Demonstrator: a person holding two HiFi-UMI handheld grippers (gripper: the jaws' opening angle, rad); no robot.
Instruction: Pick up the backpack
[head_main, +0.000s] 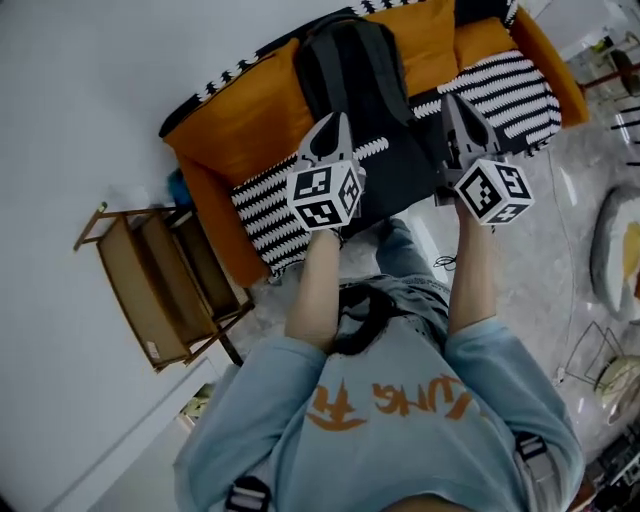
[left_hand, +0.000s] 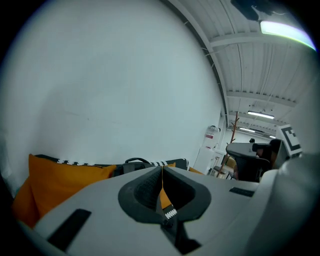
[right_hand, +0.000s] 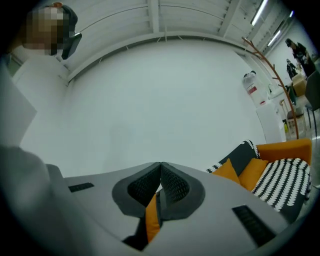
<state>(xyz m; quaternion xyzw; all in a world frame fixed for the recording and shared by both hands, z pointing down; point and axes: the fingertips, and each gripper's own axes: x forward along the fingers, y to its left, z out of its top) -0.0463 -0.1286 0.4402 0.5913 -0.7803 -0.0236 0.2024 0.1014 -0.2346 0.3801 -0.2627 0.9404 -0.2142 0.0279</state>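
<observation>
A dark grey backpack (head_main: 352, 75) stands upright on an orange sofa (head_main: 250, 115), leaning on the back cushions. Its top handle (left_hand: 136, 161) shows just over my left gripper's jaws in the left gripper view. My left gripper (head_main: 338, 123) hovers at the backpack's lower left, shut with nothing between its fingers. My right gripper (head_main: 452, 103) hovers at the backpack's right, also shut and empty. In the right gripper view only the white wall, orange cushions (right_hand: 252, 170) and a striped cover (right_hand: 285, 182) lie past the jaws.
A black-and-white striped cover (head_main: 505, 90) drapes the sofa seat. A wooden side rack (head_main: 160, 285) stands left of the sofa by the white wall. A cable and wire items (head_main: 600, 355) lie on the floor at right. A coat stand (right_hand: 272, 80) is far right.
</observation>
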